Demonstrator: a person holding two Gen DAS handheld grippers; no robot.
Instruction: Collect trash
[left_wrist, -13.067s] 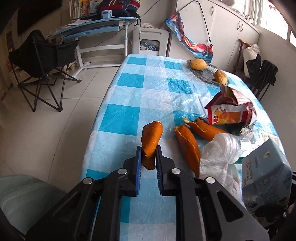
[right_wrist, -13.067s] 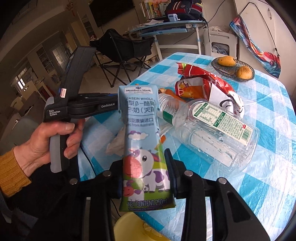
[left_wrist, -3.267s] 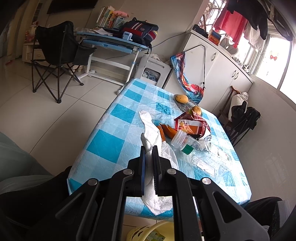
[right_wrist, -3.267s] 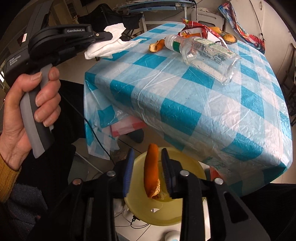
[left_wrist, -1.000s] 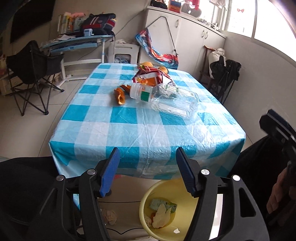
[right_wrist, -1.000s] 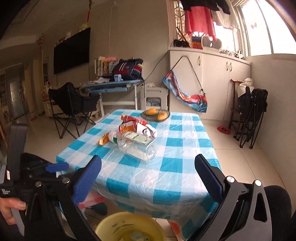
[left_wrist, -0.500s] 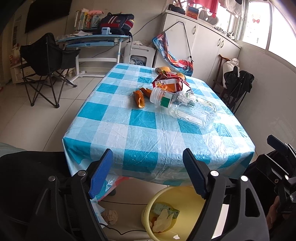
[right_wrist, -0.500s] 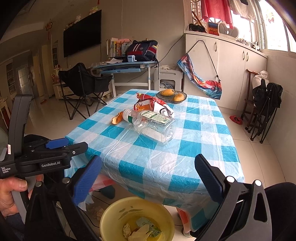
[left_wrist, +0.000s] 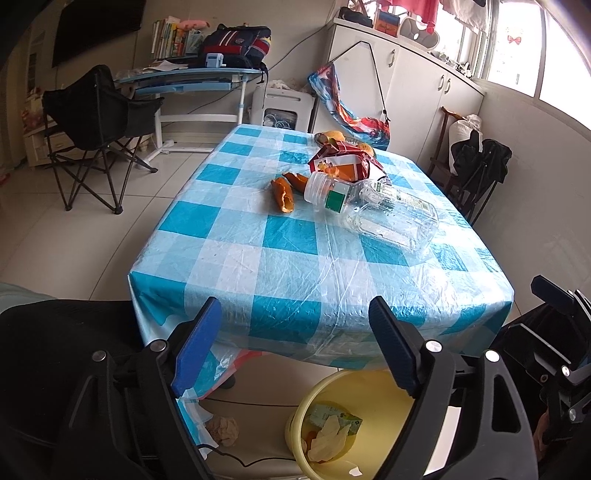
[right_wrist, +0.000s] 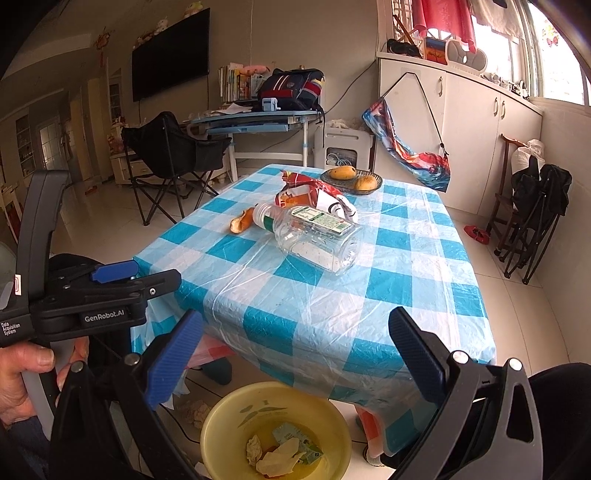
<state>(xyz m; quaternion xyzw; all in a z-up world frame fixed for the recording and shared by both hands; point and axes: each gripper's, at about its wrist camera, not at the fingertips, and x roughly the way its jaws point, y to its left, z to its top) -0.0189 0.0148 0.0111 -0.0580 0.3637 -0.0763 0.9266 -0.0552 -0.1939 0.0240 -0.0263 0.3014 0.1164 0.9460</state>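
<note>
Both grippers hung empty over the near edge of the table, above the yellow bin (right_wrist: 275, 430) on the floor. The left gripper (left_wrist: 293, 349) had its blue pads set wide and its jaws were opening, with nothing between them. The right gripper (right_wrist: 295, 350) stood wide too, and held nothing.

The nearest trash left on the table was the clear plastic bottle (left_wrist: 373, 212), lying on its side. From the left gripper it lay toward 1 o'clock; from the right gripper it lay almost dead ahead at 12 o'clock (right_wrist: 314, 236). Its long axis ran on a slant, with the open neck toward 10 o'clock and the broad base toward 4 o'clock and nearer the grippers. Judged from that, the right gripper seemed better lined up, though neither was plainly nearer.

At the bottle's neck lay 2 orange peels (left_wrist: 282, 194), at about 12 o'clock from the left gripper. Behind the bottle sat a torn red snack bag (left_wrist: 341, 162), and beyond it a dish of mangoes (right_wrist: 351, 179).

The table wore a blue-and-white checked plastic cloth (left_wrist: 288, 236), creased and glossy. A crumpled tissue (left_wrist: 221, 430) lay on the tile floor beside the bin. A black folding chair (left_wrist: 92, 122) stood at 10 o'clock, a desk behind it, and white cabinets at 2 o'clock.
</note>
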